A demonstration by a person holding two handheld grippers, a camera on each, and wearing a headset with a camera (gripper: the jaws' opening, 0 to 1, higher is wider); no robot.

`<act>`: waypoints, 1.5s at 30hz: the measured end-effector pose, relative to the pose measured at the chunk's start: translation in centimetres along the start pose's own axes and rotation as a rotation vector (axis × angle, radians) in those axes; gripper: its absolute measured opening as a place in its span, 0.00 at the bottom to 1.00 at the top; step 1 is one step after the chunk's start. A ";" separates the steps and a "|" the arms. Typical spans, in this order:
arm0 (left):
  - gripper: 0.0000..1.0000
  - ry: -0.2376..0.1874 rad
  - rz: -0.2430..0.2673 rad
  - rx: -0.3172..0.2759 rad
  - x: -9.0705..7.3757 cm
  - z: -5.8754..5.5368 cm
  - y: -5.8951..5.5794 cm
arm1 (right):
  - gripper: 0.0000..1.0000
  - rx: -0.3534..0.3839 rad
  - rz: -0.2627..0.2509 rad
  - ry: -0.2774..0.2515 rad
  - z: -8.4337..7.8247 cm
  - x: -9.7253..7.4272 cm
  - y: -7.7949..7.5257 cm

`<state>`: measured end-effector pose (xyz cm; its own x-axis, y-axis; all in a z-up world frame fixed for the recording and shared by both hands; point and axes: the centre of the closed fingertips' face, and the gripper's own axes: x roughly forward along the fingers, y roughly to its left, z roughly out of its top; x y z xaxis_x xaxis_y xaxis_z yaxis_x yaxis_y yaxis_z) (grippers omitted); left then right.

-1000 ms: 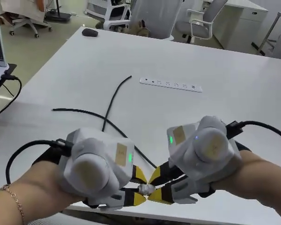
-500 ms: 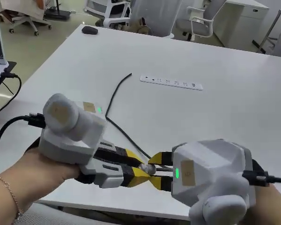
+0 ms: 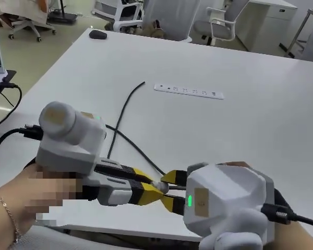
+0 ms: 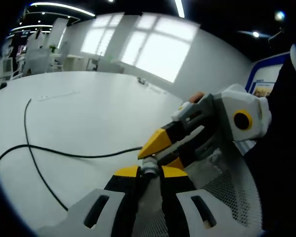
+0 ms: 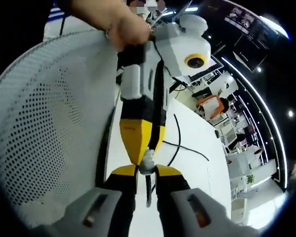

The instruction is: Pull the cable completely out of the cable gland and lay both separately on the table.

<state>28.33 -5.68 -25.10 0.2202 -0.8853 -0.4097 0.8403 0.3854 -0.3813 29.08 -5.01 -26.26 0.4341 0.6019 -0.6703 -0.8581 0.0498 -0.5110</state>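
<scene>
Head view: at the near edge of the white table (image 3: 240, 130), the left gripper (image 3: 152, 188) and right gripper (image 3: 170, 190) meet tip to tip, likely braced for pulling. The black cable (image 3: 122, 112) trails far-left, seemingly still threaded in the cable gland (image 3: 159, 186). Both jaws pinch it from opposite sides. Since a second ago both hands have rolled, with the grip unchanged.

A: Support surface?
B: White table (image 3: 250, 120)
A: Items on it?
B: Black cable (image 3: 126, 107), runs crossing at left; white power strip (image 3: 189, 91) beyond, apart; dark mouse (image 3: 98, 35) at far corner
</scene>
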 end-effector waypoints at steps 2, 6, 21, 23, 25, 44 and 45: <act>0.17 -0.005 0.011 0.077 0.0 0.4 0.0 | 0.15 0.028 0.004 0.002 -0.3 0.1 0.0; 0.17 0.030 0.046 0.203 0.1 0.1 0.3 | 0.20 0.065 0.037 -0.037 0.1 -0.3 0.2; 0.17 0.200 0.100 0.597 1.3 -1.6 -0.1 | 0.12 -0.034 0.205 0.028 -0.6 0.1 2.0; 0.17 0.193 0.115 0.564 1.2 -1.4 0.3 | 0.12 -0.049 0.163 0.033 -0.5 0.0 1.6; 0.17 0.161 0.114 0.501 1.0 -1.0 0.5 | 0.12 -0.074 0.120 0.037 -0.4 -0.2 1.2; 0.17 0.339 0.165 0.629 1.2 -3.9 2.1 | 0.04 0.160 0.131 0.102 -4.5 2.2 2.4; 0.17 0.365 0.183 0.632 1.1 -4.2 2.1 | 0.04 0.180 0.127 0.145 -5.5 2.2 2.4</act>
<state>28.26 -4.75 -29.88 0.2982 -0.6366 -0.7113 0.9545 0.1986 0.2224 29.46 -8.01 -31.92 0.3432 0.4926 -0.7997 -0.9377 0.1302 -0.3222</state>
